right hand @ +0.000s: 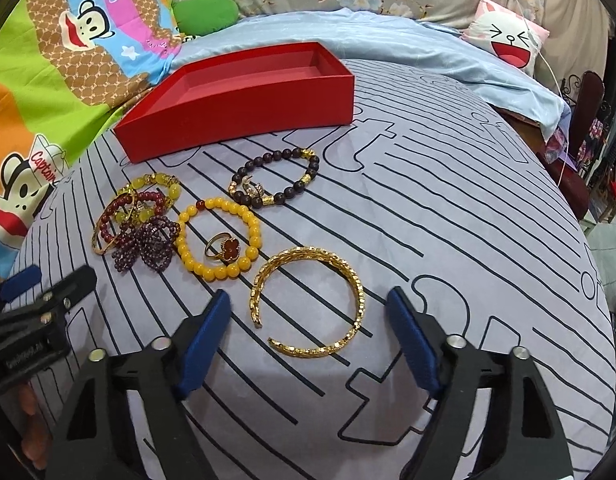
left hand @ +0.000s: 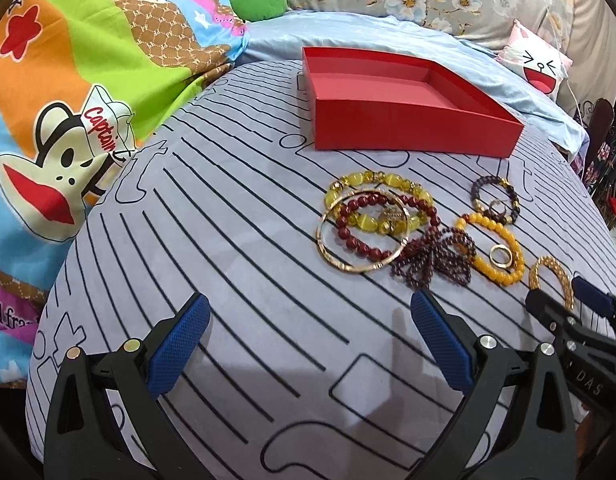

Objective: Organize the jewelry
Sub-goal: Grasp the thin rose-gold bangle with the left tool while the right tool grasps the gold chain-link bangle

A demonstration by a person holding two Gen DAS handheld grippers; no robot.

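An open gold cuff bangle (right hand: 360, 300) lies flat on the striped grey sheet. My right gripper (right hand: 310, 320) is open and straddles it, with neither blue pad touching it. Beyond lie a yellow bead bracelet (right hand: 211, 274) around a red-stone ring (right hand: 225, 248), a dark bead bracelet (right hand: 283, 156), and a tangle of red, yellow and purple bracelets (right hand: 143, 240). A red open box (right hand: 235, 124) stands behind them with nothing in it. My left gripper (left hand: 312, 332) is open over bare sheet, nearer than the pile (left hand: 372, 224). At the left wrist view's right edge is the right gripper (left hand: 564, 300).
A bright cartoon-monkey blanket (left hand: 67, 120) is bunched along the left. Behind the red box (left hand: 408, 128) are a light blue sheet (left hand: 348, 32), a green cushion (right hand: 205, 12) and a laughing-face pillow (right hand: 504, 36). The bed drops away at the right edge (right hand: 580, 200).
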